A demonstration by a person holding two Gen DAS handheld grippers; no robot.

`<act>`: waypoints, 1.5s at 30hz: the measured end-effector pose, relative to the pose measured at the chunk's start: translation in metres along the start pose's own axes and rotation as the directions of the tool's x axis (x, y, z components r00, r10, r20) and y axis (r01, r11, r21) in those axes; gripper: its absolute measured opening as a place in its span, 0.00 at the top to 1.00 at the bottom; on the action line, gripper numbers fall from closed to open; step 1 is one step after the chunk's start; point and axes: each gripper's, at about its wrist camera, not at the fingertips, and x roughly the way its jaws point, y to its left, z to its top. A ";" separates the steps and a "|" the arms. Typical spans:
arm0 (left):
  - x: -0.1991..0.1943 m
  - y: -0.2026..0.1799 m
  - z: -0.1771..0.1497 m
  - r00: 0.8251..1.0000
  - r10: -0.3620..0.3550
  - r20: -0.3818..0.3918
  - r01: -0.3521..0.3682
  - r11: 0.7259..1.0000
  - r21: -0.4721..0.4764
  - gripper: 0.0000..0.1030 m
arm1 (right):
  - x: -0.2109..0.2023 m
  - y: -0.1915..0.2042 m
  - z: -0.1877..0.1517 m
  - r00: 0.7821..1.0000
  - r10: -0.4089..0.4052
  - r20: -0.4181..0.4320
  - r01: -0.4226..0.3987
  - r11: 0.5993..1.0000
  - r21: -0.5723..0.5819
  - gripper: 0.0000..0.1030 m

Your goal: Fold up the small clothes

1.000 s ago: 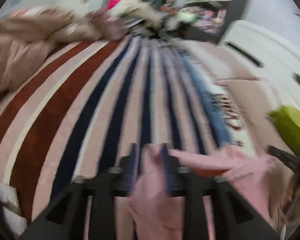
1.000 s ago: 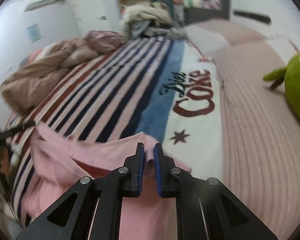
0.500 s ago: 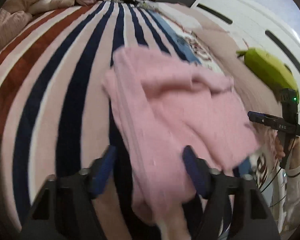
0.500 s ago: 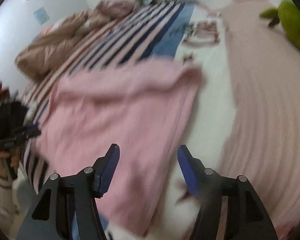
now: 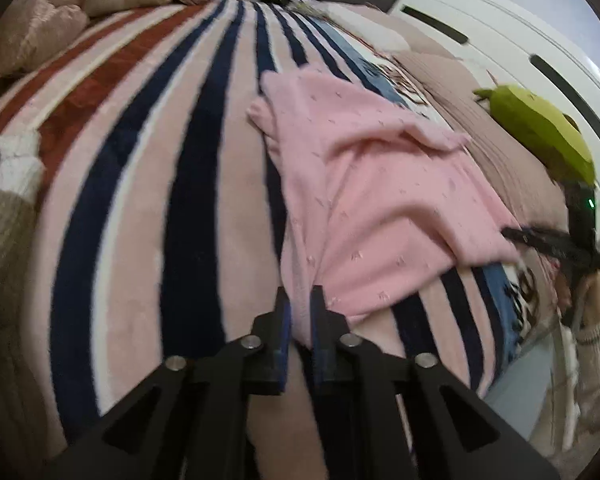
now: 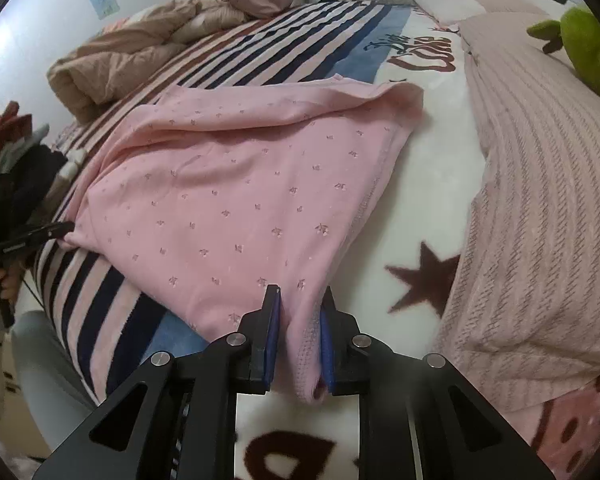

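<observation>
A pink garment [image 5: 372, 200] with small printed motifs lies spread on the striped blanket [image 5: 188, 184]; it also shows in the right wrist view [image 6: 236, 184]. My left gripper [image 5: 299, 300] is shut on the garment's near left corner. My right gripper [image 6: 300, 300] is closed on the near right corner, with pink cloth bunched between its fingers. The right gripper also shows at the right edge of the left wrist view [image 5: 556, 244], and the left gripper at the left edge of the right wrist view [image 6: 28, 236].
A green plush toy [image 5: 540, 136] lies on the knitted pink cover [image 6: 540, 200] to the right. A crumpled tan quilt [image 6: 116, 68] and piled clothes sit at the far end. A white wardrobe [image 5: 520, 44] stands beyond. Folded clothes [image 6: 16, 148] lie at the left.
Both grippers were shut holding the garment up, opened half a second ago as it dropped flat on the bed, and have now closed on its two near corners.
</observation>
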 end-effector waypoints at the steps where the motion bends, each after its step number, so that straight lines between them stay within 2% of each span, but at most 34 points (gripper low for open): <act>1: -0.002 -0.002 0.003 1.000 0.003 0.008 -0.003 1.000 0.003 0.60 | -0.002 0.000 0.004 1.000 -0.008 -0.002 0.008 1.000 -0.002 0.82; 3: -0.009 -0.009 0.015 0.998 -0.012 0.062 0.011 1.000 0.029 0.36 | -0.008 0.001 0.018 1.000 -0.024 0.019 0.024 1.000 -0.012 0.78; 5: -0.013 -0.014 0.030 0.995 -0.021 0.097 0.016 0.999 0.052 0.35 | -0.013 -0.001 0.034 0.998 -0.033 0.050 0.034 0.999 -0.011 0.71; 7: -0.011 -0.017 0.057 0.991 -0.012 0.133 0.005 0.999 0.051 0.30 | -0.017 -0.008 0.054 0.996 -0.034 0.080 0.034 0.999 0.011 0.46; 9: -0.002 -0.019 0.078 0.988 -0.022 0.151 0.012 0.998 0.063 0.23 | -0.013 -0.014 0.078 0.994 -0.057 0.093 0.055 0.998 0.020 0.42; 11: 0.014 -0.020 0.105 0.987 -0.036 0.158 0.024 0.997 0.078 0.22 | 0.001 -0.020 0.099 0.994 -0.086 0.061 0.085 0.996 0.006 0.35; 14: 0.045 -0.014 0.139 0.988 -0.035 0.150 0.028 0.999 0.045 0.22 | 0.030 -0.030 0.122 0.999 -0.050 0.005 0.050 0.998 0.045 0.35; 15: 0.056 -0.014 0.148 0.990 -0.043 0.132 0.037 0.998 0.045 0.22 | 0.040 -0.032 0.128 0.999 -0.036 -0.012 0.036 0.998 0.051 0.39; 16: 0.068 -0.015 0.156 0.993 -0.031 0.111 0.025 0.998 0.053 0.26 | 0.046 -0.031 0.133 0.999 -0.029 -0.015 0.030 0.999 0.046 0.61; 17: 0.076 -0.017 0.162 0.995 0.002 0.097 -0.008 0.998 0.064 0.29 | 0.054 -0.029 0.138 0.999 -0.029 -0.016 0.030 0.999 0.032 0.74; 18: 0.085 -0.018 0.167 0.996 0.040 0.083 -0.046 0.996 0.077 0.44 | 0.058 -0.029 0.142 0.999 -0.038 -0.016 0.038 0.999 0.028 0.91; 19: 0.095 -0.018 0.172 0.995 0.075 0.064 -0.080 0.994 0.079 0.67 | 0.063 -0.029 0.148 0.999 -0.039 -0.002 0.039 0.999 0.038 0.92; 21: 0.102 -0.010 0.177 0.996 0.082 0.042 -0.084 0.995 0.046 0.93 | 0.065 -0.029 0.153 0.999 -0.038 0.034 0.036 0.998 0.046 0.92; 24: 0.094 0.005 0.181 0.991 0.096 0.090 -0.093 0.995 -0.029 0.94 | 0.067 -0.032 0.163 0.995 -0.048 0.086 0.042 0.997 0.070 0.92; 25: 0.090 0.011 0.183 0.987 0.116 0.114 -0.110 0.992 -0.056 0.98 | 0.067 -0.034 0.165 0.994 -0.050 0.099 0.042 0.996 0.079 0.91; 28: 0.089 0.023 0.186 0.966 0.215 0.142 -0.204 0.975 -0.092 0.98 | 0.065 -0.045 0.171 0.989 -0.063 0.134 0.044 0.989 0.139 0.91; 29: 0.090 0.028 0.187 0.964 0.225 0.139 -0.213 0.972 -0.100 0.98 | 0.065 -0.049 0.173 0.987 -0.082 0.135 0.060 0.985 0.160 0.91; 32: 0.094 0.039 0.184 0.974 0.189 0.122 -0.173 0.977 -0.126 0.98 | 0.063 -0.060 0.175 0.987 -0.102 0.127 0.078 0.980 0.182 0.88; 33: 0.093 0.038 0.182 0.971 0.199 0.133 -0.183 0.976 -0.119 0.98 | 0.061 -0.062 0.174 0.986 -0.110 0.124 0.086 0.979 0.184 0.80; 34: 0.093 0.037 0.182 0.966 0.215 0.141 -0.202 0.974 -0.104 0.97 | 0.059 -0.064 0.171 0.985 -0.120 0.124 0.096 0.978 0.186 0.72; 35: 0.092 0.036 0.180 0.961 0.239 0.142 -0.226 0.969 -0.099 0.97 | 0.055 -0.066 0.168 0.984 -0.132 0.123 0.107 0.976 0.191 0.70; 37: 0.088 0.039 0.178 0.931 0.339 0.134 -0.326 0.939 -0.115 0.97 | 0.046 -0.069 0.159 0.984 -0.132 0.121 0.107 0.975 0.196 0.68; 38: 0.086 0.044 0.177 0.933 0.336 0.130 -0.320 0.938 -0.131 0.94 | 0.040 -0.070 0.153 0.985 -0.123 0.124 0.097 0.976 0.194 0.68; 40: 0.074 0.052 0.170 0.959 0.251 0.132 -0.227 0.958 -0.177 0.67 | 0.030 -0.066 0.142 0.986 -0.106 0.126 0.082 0.980 0.180 0.68; 41: 0.067 0.053 0.164 0.966 0.214 0.146 -0.186 0.965 -0.188 0.61 | 0.022 -0.061 0.133 0.987 -0.088 0.133 0.066 0.984 0.165 0.68; 44: 0.037 0.039 0.138 0.964 0.188 0.187 -0.162 0.976 -0.147 0.42 | 0.000 -0.038 0.104 0.986 -0.044 0.162 0.027 0.994 0.108 0.68; 45: 0.029 0.033 0.128 0.967 0.177 0.183 -0.154 0.979 -0.133 0.31 | -0.007 -0.029 0.095 0.985 -0.029 0.168 0.014 0.996 0.087 0.68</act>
